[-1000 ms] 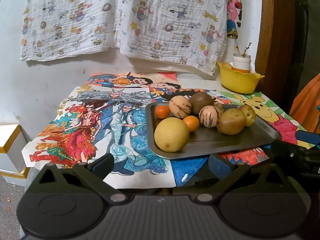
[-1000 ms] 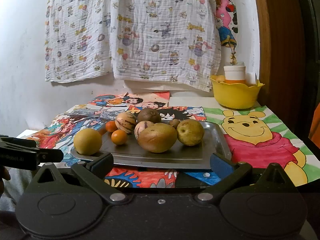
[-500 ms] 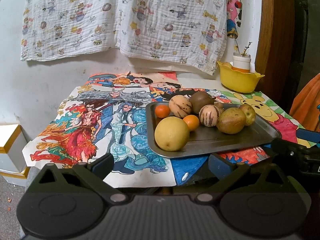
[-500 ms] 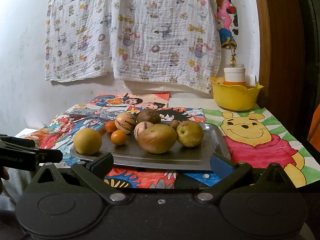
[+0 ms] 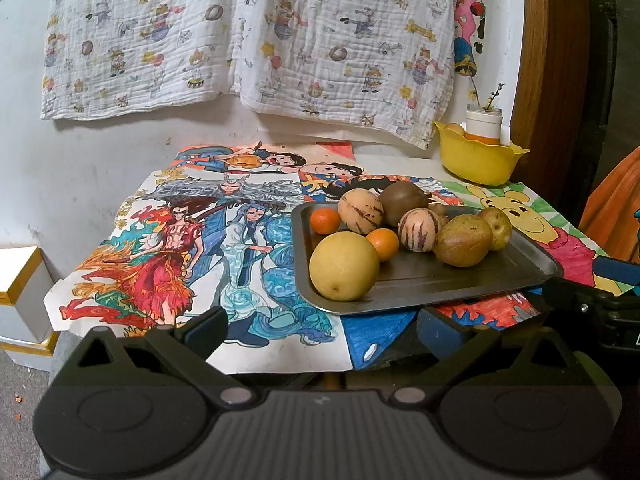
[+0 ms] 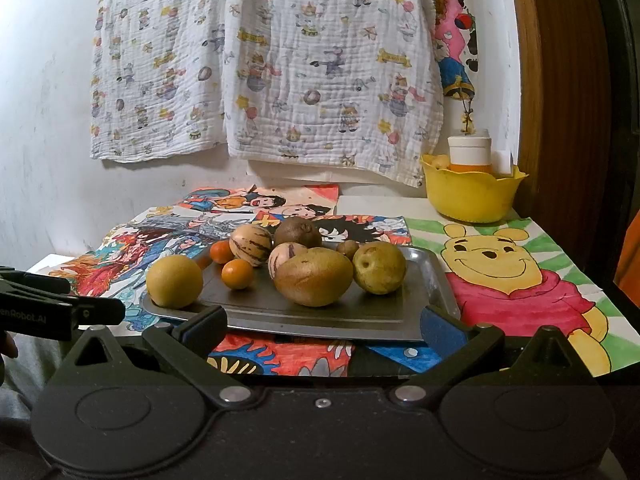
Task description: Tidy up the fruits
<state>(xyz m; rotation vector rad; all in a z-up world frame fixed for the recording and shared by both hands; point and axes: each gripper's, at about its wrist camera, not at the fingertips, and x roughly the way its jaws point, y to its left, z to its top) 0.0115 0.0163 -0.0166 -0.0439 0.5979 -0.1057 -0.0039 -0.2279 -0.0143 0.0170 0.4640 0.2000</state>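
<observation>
Two grippers, left (image 5: 322, 330) and right (image 6: 324, 326), spread wide, empty; tray (image 6: 434, 280) long axis nine-to-three, fruit (image 6: 313, 277) aboard

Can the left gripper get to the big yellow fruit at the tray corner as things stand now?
Probably yes. The left gripper is open, and the big yellow fruit sits at the tray's near corner with nothing in front of it.

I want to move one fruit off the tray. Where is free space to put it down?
Free: the drawings left of the metal tray, and the bear drawing between tray and yellow bowl. The tray's near strip is bare; its back is crowded with fruit.
</observation>
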